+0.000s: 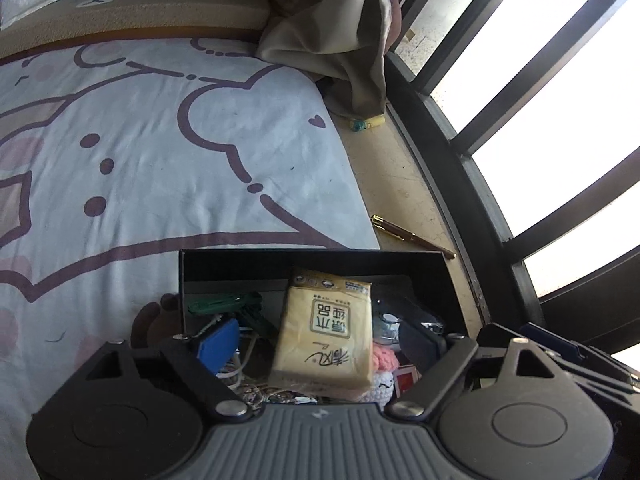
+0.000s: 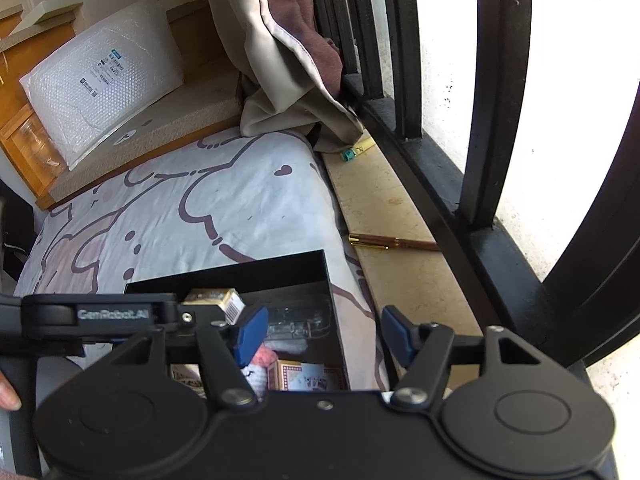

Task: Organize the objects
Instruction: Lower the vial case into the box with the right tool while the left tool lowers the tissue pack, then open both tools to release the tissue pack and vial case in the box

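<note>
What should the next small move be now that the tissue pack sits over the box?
Probably lift the left gripper clear. Its jaws stand apart, with the tissue pack lying loose between them on the clutter in the black box. Then the empty right gripper could head for the pen on the window ledge, which is not yet in the box.

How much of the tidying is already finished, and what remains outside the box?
Done: the black box on the bed already holds cards, a crochet doll and cables. In hand: the tissue pack lies between the left gripper's open jaws, over the box. Left: the pen on the sill.
</note>
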Demonstrator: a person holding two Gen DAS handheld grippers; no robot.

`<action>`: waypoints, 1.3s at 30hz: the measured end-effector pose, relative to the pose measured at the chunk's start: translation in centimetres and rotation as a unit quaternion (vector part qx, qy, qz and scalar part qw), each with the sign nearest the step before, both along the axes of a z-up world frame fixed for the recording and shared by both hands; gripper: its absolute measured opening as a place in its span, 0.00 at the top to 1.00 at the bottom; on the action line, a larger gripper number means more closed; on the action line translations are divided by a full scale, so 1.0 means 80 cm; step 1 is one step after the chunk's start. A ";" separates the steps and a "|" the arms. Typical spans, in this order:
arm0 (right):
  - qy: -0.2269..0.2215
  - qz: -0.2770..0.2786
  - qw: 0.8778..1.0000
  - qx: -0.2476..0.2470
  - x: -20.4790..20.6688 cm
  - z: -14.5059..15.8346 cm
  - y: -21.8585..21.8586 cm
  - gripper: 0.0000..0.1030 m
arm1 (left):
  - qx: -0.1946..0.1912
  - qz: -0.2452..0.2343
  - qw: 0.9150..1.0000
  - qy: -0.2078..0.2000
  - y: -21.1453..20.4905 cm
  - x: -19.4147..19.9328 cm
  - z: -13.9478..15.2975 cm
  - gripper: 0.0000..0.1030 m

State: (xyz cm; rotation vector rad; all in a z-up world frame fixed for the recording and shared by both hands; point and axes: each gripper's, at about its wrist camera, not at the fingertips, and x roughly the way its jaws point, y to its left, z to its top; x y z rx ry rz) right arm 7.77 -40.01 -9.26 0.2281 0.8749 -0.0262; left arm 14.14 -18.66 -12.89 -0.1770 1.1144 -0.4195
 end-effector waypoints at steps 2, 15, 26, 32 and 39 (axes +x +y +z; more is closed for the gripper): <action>0.000 -0.002 1.000 0.002 0.000 0.000 -0.001 0.37 | 0.012 -0.006 1.000 -0.014 0.005 -0.005 0.006 0.26; -0.006 -0.006 1.000 0.012 -0.003 0.005 -0.003 0.37 | 0.070 -0.089 0.993 -0.022 0.021 -0.048 0.020 0.51; -0.006 -0.002 1.000 0.011 -0.003 0.005 -0.001 0.37 | 0.107 -0.098 0.988 -0.050 -0.011 -0.035 0.006 0.60; -0.008 -0.001 1.000 0.014 -0.003 0.005 -0.001 0.37 | 0.103 -0.078 0.986 -0.103 -0.011 -0.033 0.029 0.60; -0.006 -0.001 1.000 0.015 -0.002 0.004 0.000 0.38 | 0.128 -0.068 0.984 -0.106 -0.019 -0.010 0.022 0.61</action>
